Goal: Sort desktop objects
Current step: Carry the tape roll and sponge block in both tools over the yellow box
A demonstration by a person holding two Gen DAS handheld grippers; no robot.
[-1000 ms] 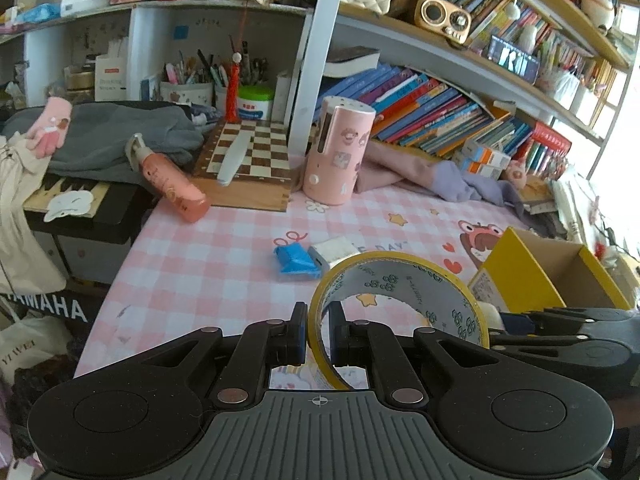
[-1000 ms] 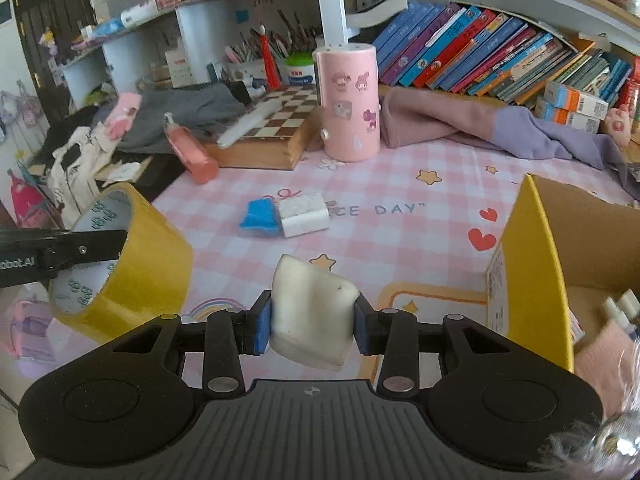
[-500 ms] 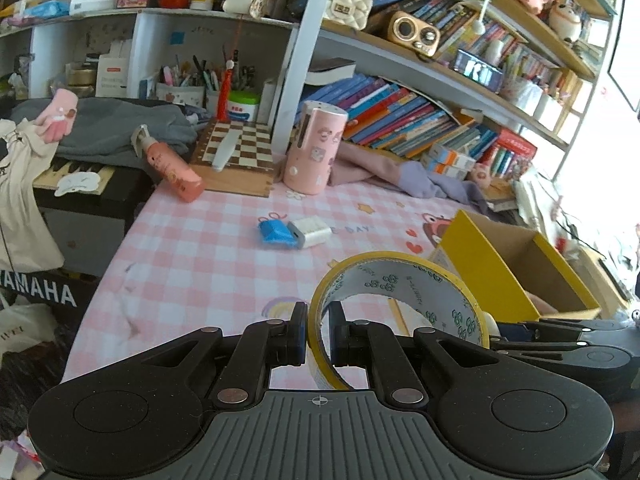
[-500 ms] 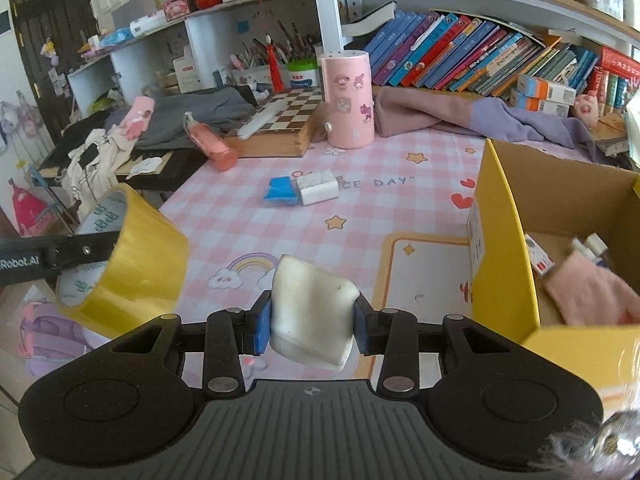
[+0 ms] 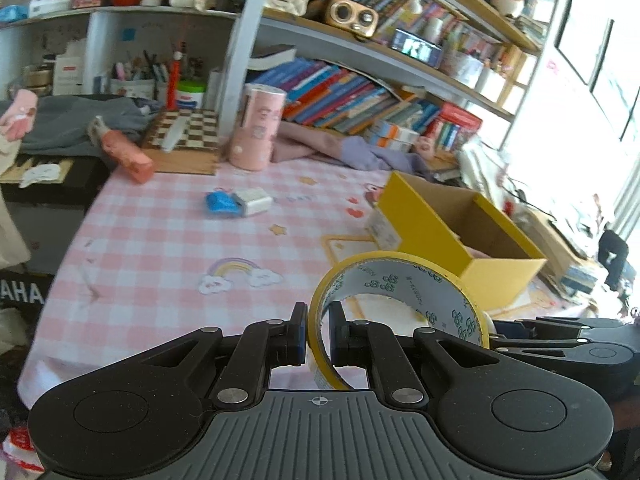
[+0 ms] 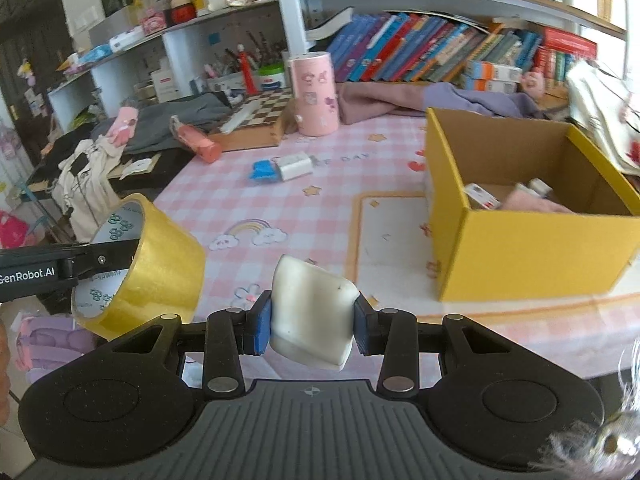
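My left gripper (image 5: 319, 340) is shut on the rim of a yellow tape roll (image 5: 404, 280), held above the table's near edge; the roll also shows in the right wrist view (image 6: 160, 268). My right gripper (image 6: 312, 328) is shut on a white eraser-like block (image 6: 312, 308), held above the pink checked table (image 6: 280, 208). An open yellow cardboard box (image 6: 532, 248) stands to the right with a few small items inside. A blue packet (image 6: 262, 170) and a white charger block (image 6: 296, 165) lie mid-table.
A pink cylinder (image 6: 314, 100), a chessboard (image 6: 260, 112) and an orange-pink bottle (image 6: 196, 142) stand at the table's far side. Purple cloth (image 6: 440, 98) and shelves of books (image 6: 420, 52) lie behind. The table's left edge drops to a keyboard and bags.
Both grippers have pulled back and up from the table with their loads, and the views have swung right, so the yellow box shows more fully.
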